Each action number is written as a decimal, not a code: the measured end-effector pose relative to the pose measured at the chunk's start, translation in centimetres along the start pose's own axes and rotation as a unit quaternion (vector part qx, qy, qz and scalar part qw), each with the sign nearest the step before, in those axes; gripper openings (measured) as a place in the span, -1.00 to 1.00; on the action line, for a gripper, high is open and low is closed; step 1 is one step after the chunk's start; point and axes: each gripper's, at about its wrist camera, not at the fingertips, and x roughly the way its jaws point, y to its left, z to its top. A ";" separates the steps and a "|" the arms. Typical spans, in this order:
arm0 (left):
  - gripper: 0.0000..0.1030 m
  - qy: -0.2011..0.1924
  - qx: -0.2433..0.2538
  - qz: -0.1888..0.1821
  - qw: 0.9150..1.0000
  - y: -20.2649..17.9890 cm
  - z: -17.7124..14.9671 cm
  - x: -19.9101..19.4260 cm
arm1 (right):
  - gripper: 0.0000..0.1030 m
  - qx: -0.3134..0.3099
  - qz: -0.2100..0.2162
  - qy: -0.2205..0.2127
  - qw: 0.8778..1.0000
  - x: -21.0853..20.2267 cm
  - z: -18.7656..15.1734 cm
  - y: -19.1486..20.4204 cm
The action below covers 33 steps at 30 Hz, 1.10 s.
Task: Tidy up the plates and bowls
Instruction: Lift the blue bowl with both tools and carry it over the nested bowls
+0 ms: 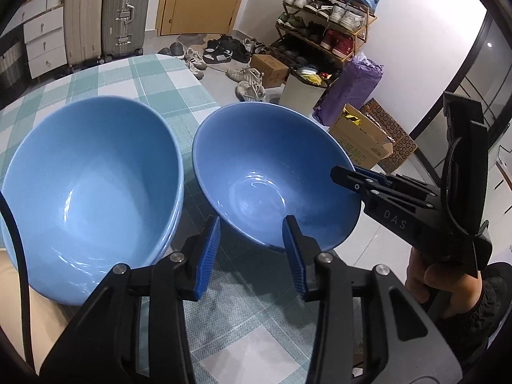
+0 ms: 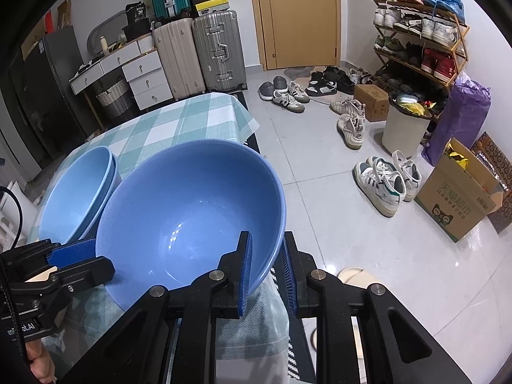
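A darker blue bowl [image 1: 272, 176] [image 2: 192, 198] hangs tilted over the table's right edge. My right gripper [image 2: 267, 268] is shut on its near right rim, one pad inside and one outside; the left wrist view shows that gripper [image 1: 344, 172] clamped on the rim. My left gripper [image 1: 252, 249] straddles the bowl's near left rim with a wide gap, and its pads do not press. It appears in the right wrist view [image 2: 80, 259] beside the bowl. A nested stack of light blue bowls [image 1: 92, 192] [image 2: 76, 188] sits on the table to the left.
The table wears a green-and-white checked cloth [image 1: 128, 80] [image 2: 179, 118]. On the floor to the right are loose shoes [image 2: 384, 185], a cardboard box [image 2: 457, 198], a white bin [image 2: 403, 131] and a shoe rack [image 2: 419, 38]. Suitcases [image 2: 217, 51] and drawers [image 2: 144, 76] stand behind.
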 end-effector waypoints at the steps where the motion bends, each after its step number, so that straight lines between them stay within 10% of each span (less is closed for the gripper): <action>1: -0.29 -0.001 0.001 0.000 1.000 0.0 0.0 -0.1 | -0.63 -0.001 -0.001 0.000 1.000 0.0 0.0 0.0; 33: -0.29 -0.067 0.021 0.002 0.998 -0.9 -0.5 -9.3 | -0.62 -0.027 -0.008 -0.048 0.998 -7.2 1.4 4.5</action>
